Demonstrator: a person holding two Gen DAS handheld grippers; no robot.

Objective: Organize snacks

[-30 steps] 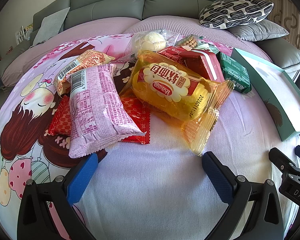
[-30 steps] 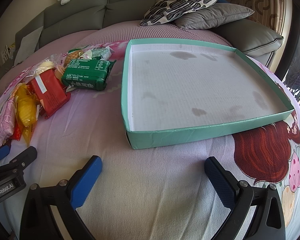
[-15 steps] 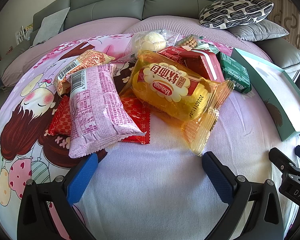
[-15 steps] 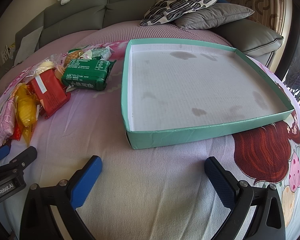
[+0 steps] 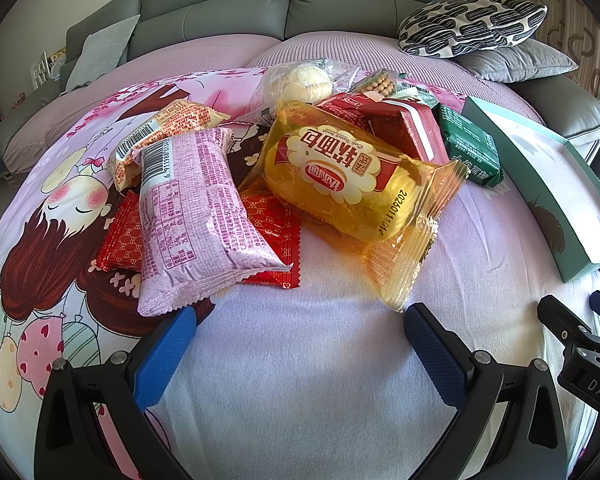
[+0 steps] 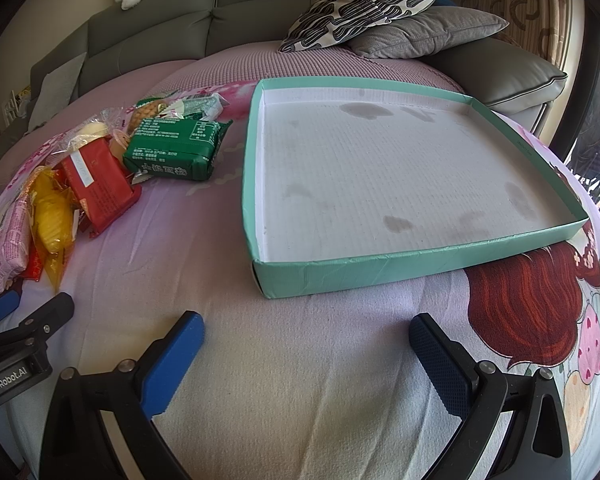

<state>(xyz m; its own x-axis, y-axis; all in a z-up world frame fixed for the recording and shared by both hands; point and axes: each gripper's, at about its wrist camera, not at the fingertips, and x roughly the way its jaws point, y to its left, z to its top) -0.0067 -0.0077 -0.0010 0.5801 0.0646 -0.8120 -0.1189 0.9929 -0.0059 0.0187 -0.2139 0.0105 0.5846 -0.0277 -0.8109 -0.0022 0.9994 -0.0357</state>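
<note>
Task looks like it's just starting: nothing packed yet. Left claw (image 5: 300,332) is hovering released w/ snack pile straight ahead, yellow bread pack (image 5: 352,184) nearest its right finger. Right claw (image 6: 306,340) is also spread, empty, facing the bare green tray (image 6: 360,270). Next: prob. left claw reaching fwd, pinching one pack.

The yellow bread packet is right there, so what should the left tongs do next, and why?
Probably ease the open left tongs forward onto the yellow bread packet: it lies on top of the pile, nearest, and the teal box holds nothing.
</note>
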